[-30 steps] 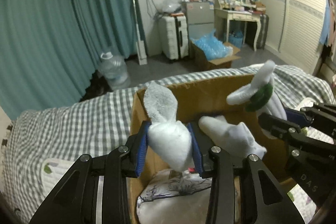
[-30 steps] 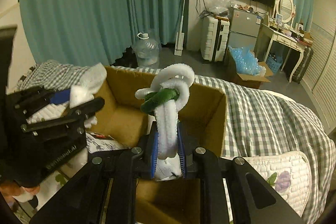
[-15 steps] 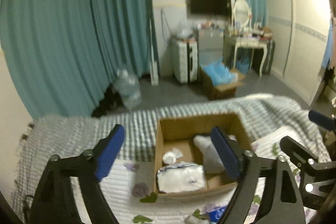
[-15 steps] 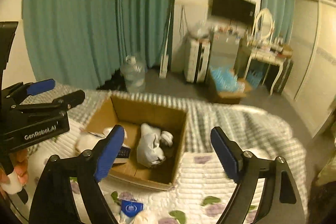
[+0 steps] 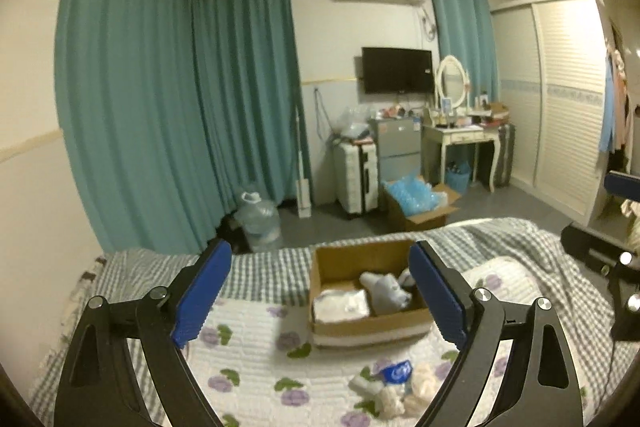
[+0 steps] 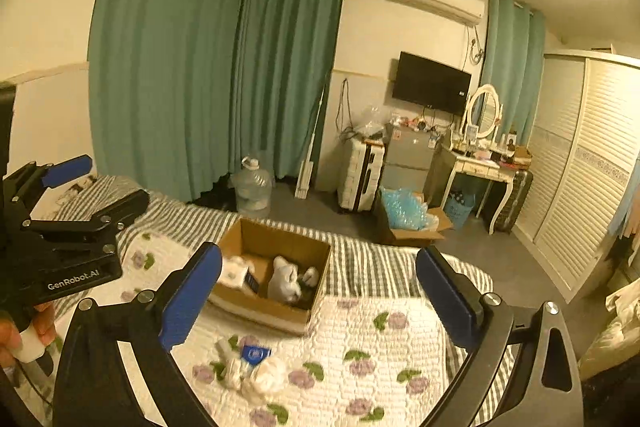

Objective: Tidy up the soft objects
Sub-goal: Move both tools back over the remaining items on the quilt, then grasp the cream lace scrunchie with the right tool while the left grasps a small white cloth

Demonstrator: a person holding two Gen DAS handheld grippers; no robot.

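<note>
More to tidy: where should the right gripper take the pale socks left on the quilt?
Come from above and pinch the rounded top of the nearest pale sock bundle: it bulges up, nothing lies over it. The right gripper is open wide.

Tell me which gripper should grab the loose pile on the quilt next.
Probably the right gripper: open, empty, pile of soft items nearly centred below its fingers. The left gripper is equally open, but the pile lies toward its right finger.
</note>
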